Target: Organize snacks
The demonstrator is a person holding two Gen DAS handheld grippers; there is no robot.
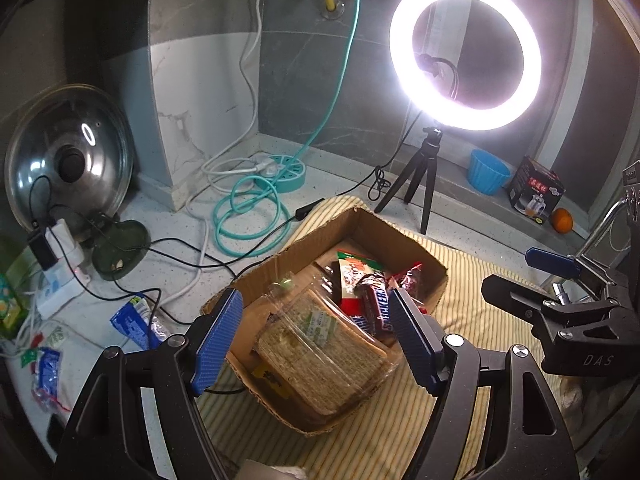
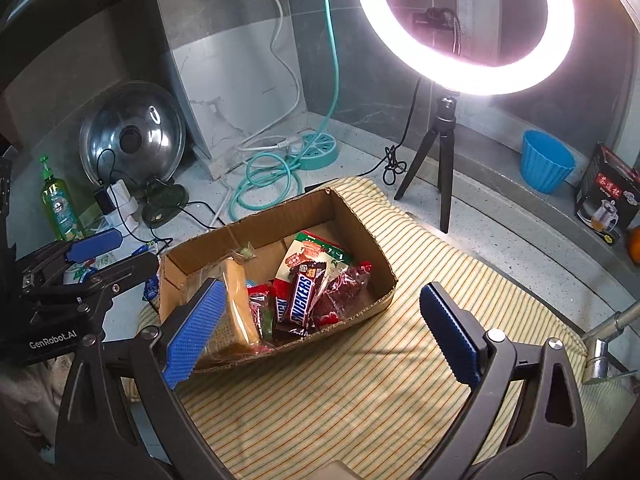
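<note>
An open cardboard box (image 1: 400, 236) (image 2: 280, 216) sits on a striped cloth (image 1: 480, 320) (image 2: 360, 380). Inside lie a clear pack of wafers (image 1: 320, 344) (image 2: 236, 300), Snickers bars (image 1: 376, 304) (image 2: 300, 300), a green-and-white packet (image 1: 356, 268) (image 2: 312, 252) and red wrapped sweets (image 1: 410, 276) (image 2: 344, 292). My left gripper (image 1: 316, 336) hangs open above the box's near end, holding nothing. My right gripper (image 2: 322, 332) is open and empty over the box's near rim and the cloth. Blue snack packets (image 1: 134, 316) lie loose on the counter left of the box.
A lit ring light (image 1: 464, 52) on a tripod stands behind the box. A pot lid (image 1: 68, 156), chargers, cables and a teal hose (image 1: 248, 208) crowd the back left. A green bottle (image 2: 58, 204) stands far left; a blue cup (image 1: 488, 176), black carton (image 1: 536, 188) and orange (image 1: 562, 220) are on the right ledge.
</note>
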